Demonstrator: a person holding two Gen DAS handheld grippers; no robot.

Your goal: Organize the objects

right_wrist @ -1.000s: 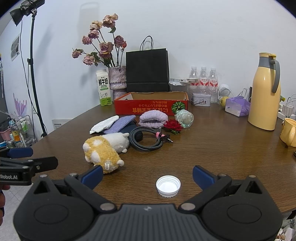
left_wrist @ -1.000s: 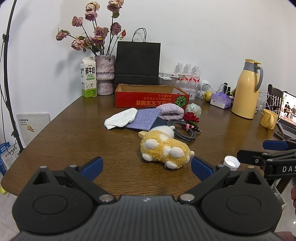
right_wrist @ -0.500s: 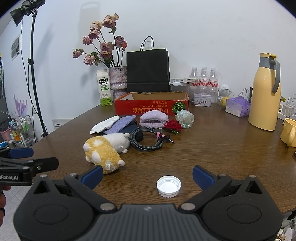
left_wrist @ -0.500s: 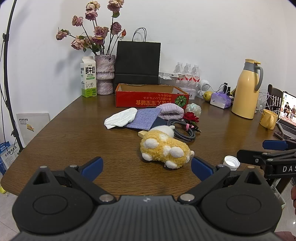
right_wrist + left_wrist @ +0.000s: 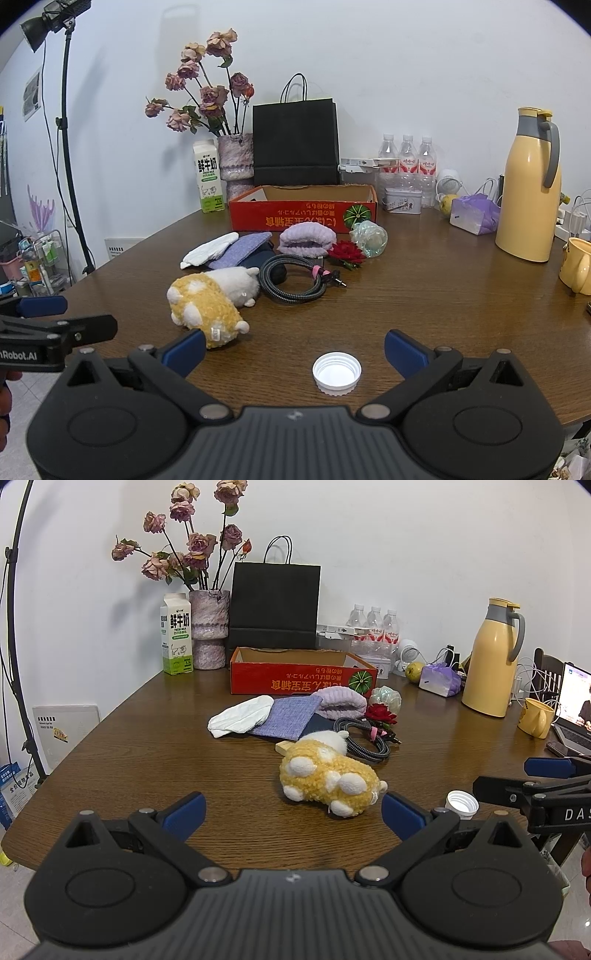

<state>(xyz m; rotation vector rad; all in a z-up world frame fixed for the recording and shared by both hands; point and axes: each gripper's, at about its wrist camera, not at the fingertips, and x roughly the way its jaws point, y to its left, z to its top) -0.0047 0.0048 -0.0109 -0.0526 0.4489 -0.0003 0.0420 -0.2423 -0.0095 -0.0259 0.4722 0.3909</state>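
A yellow and white plush toy (image 5: 328,775) lies on the brown table (image 5: 147,746), just beyond my open, empty left gripper (image 5: 291,812). A white bottle cap (image 5: 337,373) lies between the open fingers of my empty right gripper (image 5: 295,350). Behind the plush are a coiled black cable (image 5: 291,277), a white cloth (image 5: 240,720), a purple cloth (image 5: 291,716), a lilac towel roll (image 5: 306,240), a red flower (image 5: 346,253) and a clear green ball (image 5: 369,236). A red cardboard box (image 5: 303,675) stands open behind them.
At the back stand a milk carton (image 5: 176,638), a vase of dried roses (image 5: 208,627), a black paper bag (image 5: 275,605) and water bottles (image 5: 406,162). A yellow thermos (image 5: 530,188) and a yellow mug (image 5: 578,269) are at the right. A laptop (image 5: 574,712) sits at the far right.
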